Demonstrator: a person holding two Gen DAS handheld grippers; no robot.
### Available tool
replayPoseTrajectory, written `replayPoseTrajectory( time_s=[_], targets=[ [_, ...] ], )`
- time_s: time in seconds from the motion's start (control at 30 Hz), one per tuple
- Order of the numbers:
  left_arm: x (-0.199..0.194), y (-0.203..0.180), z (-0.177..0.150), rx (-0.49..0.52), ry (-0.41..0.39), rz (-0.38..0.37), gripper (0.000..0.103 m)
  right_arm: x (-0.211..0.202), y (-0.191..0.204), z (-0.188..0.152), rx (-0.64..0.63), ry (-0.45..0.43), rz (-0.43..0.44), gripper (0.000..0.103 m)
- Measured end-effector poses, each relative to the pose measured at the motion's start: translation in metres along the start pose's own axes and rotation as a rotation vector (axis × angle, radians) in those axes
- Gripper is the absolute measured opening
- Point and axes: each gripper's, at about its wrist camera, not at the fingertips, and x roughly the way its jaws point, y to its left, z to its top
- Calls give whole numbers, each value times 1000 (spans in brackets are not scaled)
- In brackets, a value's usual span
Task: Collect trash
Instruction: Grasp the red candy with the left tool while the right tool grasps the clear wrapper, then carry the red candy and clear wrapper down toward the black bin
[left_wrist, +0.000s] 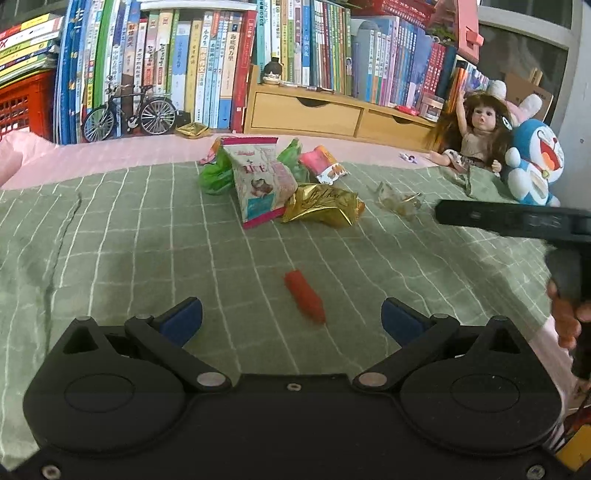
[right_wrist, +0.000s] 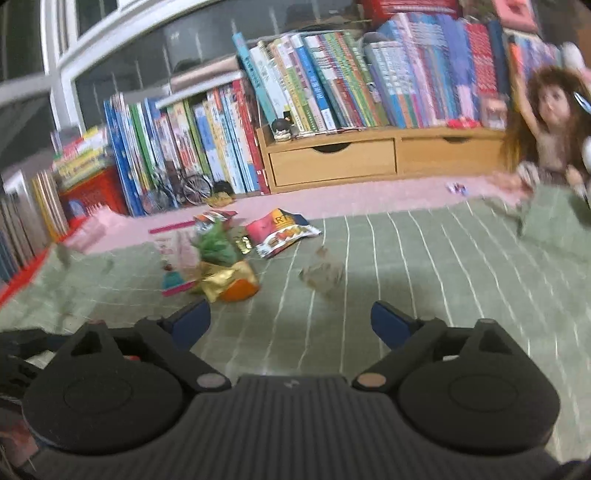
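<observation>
Wrappers on a green checked cloth (left_wrist: 129, 236)
Both the left gripper (left_wrist: 291, 317) and right gripper (right_wrist: 290, 320) have jaws spread, empty; a red wrapper (left_wrist: 304, 295) lies at the left's 12 o'clock.

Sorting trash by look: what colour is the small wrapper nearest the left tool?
Red wrapper, clearest in the left wrist view.

We are seeing a heap of wrappers (left_wrist: 273, 181) lying on the checked cloth (left_wrist: 129, 240) | a small wrapper (left_wrist: 304, 295) lying apart, nearer us | a crumpled film (left_wrist: 399, 201) sitting right of the heap | books (left_wrist: 207, 70) standing behind | a doll (left_wrist: 476, 133) sitting far right, perhaps touching the plush toy (left_wrist: 535, 162).
</observation>
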Motion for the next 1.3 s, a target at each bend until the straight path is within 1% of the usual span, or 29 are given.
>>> replayPoseTrajectory(
  time_s=[0.07, 0.13, 0.2, 0.23, 0.27, 0.3, 0.4, 0.43, 0.47, 0.5, 0.53, 0.57, 0.6, 0.63, 0.7, 0.73, 0.77, 0.83, 0.93, 1.13, 1.3],
  targets=[
    [7, -5, 1, 15, 3, 5, 103, 18, 1, 7, -50, 19, -4, 91],
    [10, -10, 1, 25, -12, 9, 103, 37, -1, 13, -74, 42, -4, 86],
    [11, -12, 1, 8, -28, 9, 102, 56, -5, 17, -77, 71, -25, 83],
    [12, -11, 2, -12, -33, 6, 102, 64, -7, 17, -81, 86, -39, 80],
    [12, -11, 2, -31, -39, -9, 100, 71, -9, 17, -86, 101, -47, 75],
    [13, -10, 2, -41, -45, -19, 96, 76, -11, 17, -87, 111, -47, 72],
    [15, -10, 3, -40, -55, 1, 87, 83, -15, 14, -67, 114, -32, 65],
    [17, -11, 2, -27, -56, 9, 85, 83, -16, 13, -62, 110, -29, 57],
    [18, -12, 2, -20, -57, 16, 77, 81, -16, 12, -55, 104, -35, 45],
    [18, -13, 1, -12, -59, 25, 68, 77, -16, 12, -50, 93, -42, 38],
    [18, -14, 1, -5, -62, 33, 64, 71, -14, 13, -54, 77, -37, 37],
    [18, -13, 1, -5, -66, 34, 56, 61, -11, 13, -64, 49, -21, 37],
    [17, -12, 1, -7, -68, 29, 44, 51, -6, 12, -76, 26, -6, 37],
    [18, -12, 1, -9, -67, 21, 38, 39, -1, 12, -92, 1, 12, 37],
    [18, -12, 1, -8, -66, 20, 18, 22, 8, 12, -120, -35, 35, 37],
    [17, -13, 1, -2, -69, 19, 16, 13, 12, 12, -135, -51, 50, 37],
    [16, -15, 0, 7, -72, 19, 10, 6, 15, 12, -145, -62, 64, 37],
    [13, -19, -1, 30, -83, 22, 10, -5, 19, 11, -156, -73, 88, 37],
    [8, -25, -3, 60, -97, 36, 10, -16, 22, 8, -158, -78, 90, 37],
    [-4, -25, -5, 58, -105, 30, 10, -26, 15, -3, -120, -53, 81, 37],
    [-17, -27, -10, 70, -101, 24, 10, -40, 12, -15, -66, -45, 123, 37]
  ],
)
